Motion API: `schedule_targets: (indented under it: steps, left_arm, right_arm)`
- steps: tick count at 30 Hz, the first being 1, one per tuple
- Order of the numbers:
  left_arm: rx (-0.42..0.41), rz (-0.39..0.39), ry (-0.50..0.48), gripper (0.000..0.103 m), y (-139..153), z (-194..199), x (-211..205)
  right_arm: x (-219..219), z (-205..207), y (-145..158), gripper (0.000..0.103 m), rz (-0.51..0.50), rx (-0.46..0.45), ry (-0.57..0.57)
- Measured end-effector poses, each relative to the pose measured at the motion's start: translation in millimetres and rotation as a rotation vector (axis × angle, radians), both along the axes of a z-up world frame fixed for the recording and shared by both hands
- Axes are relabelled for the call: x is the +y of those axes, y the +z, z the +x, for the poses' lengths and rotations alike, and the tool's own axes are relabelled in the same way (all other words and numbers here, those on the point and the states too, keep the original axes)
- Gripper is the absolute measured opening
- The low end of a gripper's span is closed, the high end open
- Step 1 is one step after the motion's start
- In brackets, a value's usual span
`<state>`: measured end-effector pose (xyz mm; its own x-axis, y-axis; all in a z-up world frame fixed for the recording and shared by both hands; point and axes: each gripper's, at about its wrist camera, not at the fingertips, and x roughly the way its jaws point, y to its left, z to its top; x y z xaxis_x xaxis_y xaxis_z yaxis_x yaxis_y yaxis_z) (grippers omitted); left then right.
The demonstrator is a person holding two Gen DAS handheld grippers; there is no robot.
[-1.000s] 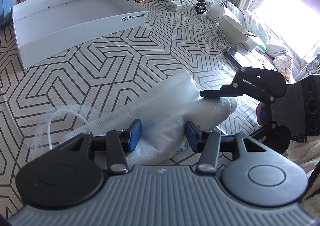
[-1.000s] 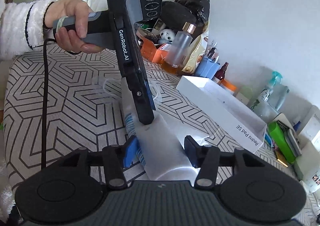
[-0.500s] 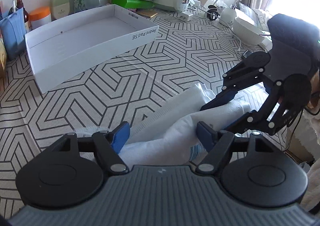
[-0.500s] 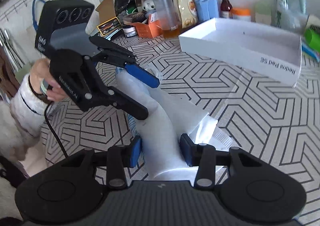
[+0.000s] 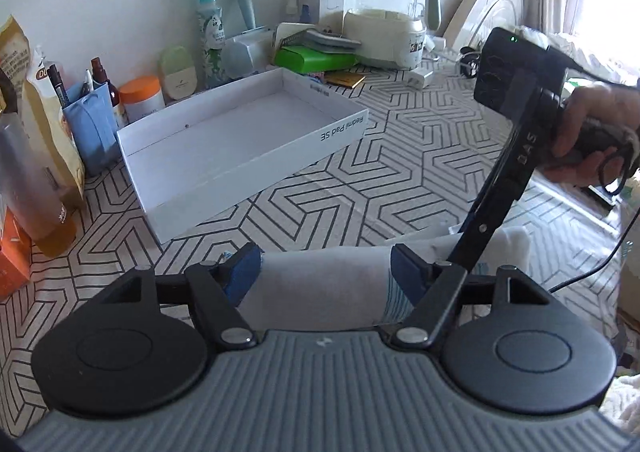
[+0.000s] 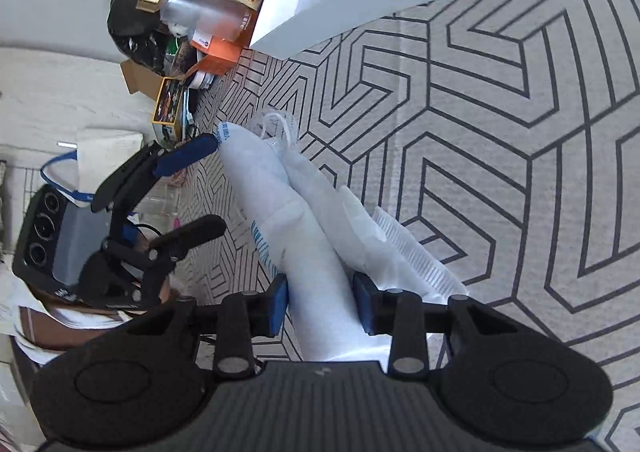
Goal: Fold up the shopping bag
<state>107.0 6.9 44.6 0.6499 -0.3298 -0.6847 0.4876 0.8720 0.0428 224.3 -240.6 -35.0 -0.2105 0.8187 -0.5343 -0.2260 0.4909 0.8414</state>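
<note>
A white shopping bag, rolled into a long bundle with blue print, lies on the patterned tablecloth. My right gripper has its blue pads against both sides of the bundle's near end, and its jaws are closing on it. At the far end my left gripper stands wide open beside the bag's tip. In the left wrist view the bag lies between the spread pads of the left gripper. A hand holds the right tool at the right. The bag's handles trail loose.
A shallow white box lid sits on the table behind the bag. Along the wall stand a spray bottle, a kettle, a green case and jars. Snack bags and a bottle crowd the left.
My right gripper has rolled over and swung round to the bag's end, its jaws narrowing on the bundle. My left gripper's jaws have widened and it has tipped upward.
</note>
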Motion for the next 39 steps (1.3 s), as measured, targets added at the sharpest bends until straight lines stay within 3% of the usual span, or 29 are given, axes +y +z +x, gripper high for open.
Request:
schedule_targets:
  steps: [4, 11, 15, 17, 20, 23, 26, 28, 30, 33, 34, 39]
  left_arm:
    - [0.005, 0.032, 0.062, 0.075, -12, 11, 11]
    - [0.05, -0.106, 0.203, 0.076, -20, 30, 45]
    - [-0.009, -0.148, 0.28, 0.069, -4, 25, 55]
    - [-0.04, -0.19, 0.228, 0.069, 10, 15, 52]
    - [-0.016, -0.232, 0.102, 0.069, 17, 4, 32]
    - [0.016, -0.205, 0.036, 0.069, 9, 3, 5]
    - [-0.016, -0.162, 0.09, 0.068, 6, 2, -12]
    - [-0.026, -0.14, 0.066, 0.068, 5, 0, -19]
    - [-0.021, -0.126, 0.047, 0.068, 4, 0, -24]
    - [-0.026, -0.027, 0.083, 0.056, -12, 8, -31]
    - [-0.033, -0.026, 0.09, 0.053, -17, 9, -31]
    - [-0.091, 0.056, 0.057, 0.051, -32, 2, -41]
  right_arm:
    - [-3, -1, -7, 0.034, 0.038, 0.009, -0.033]
    - [-15, -3, -19, 0.033, 0.108, 0.033, -0.092]
    - [-15, -4, -18, 0.033, 0.113, 0.017, -0.093]
    - [-14, -4, -16, 0.033, 0.104, 0.006, -0.09]
    - [-13, -3, -17, 0.033, 0.102, 0.012, -0.088]
    - [-16, 0, -23, 0.033, 0.126, 0.053, -0.094]
    - [-20, 7, -30, 0.032, 0.149, 0.118, -0.099]
    - [-19, 8, -30, 0.032, 0.137, 0.128, -0.1]
    - [-18, 8, -29, 0.033, 0.129, 0.132, -0.099]
    - [-18, 7, -27, 0.032, 0.121, 0.126, -0.103]
    - [-18, 6, -27, 0.032, 0.119, 0.124, -0.108]
    - [-20, 2, -24, 0.032, 0.112, 0.103, -0.132]
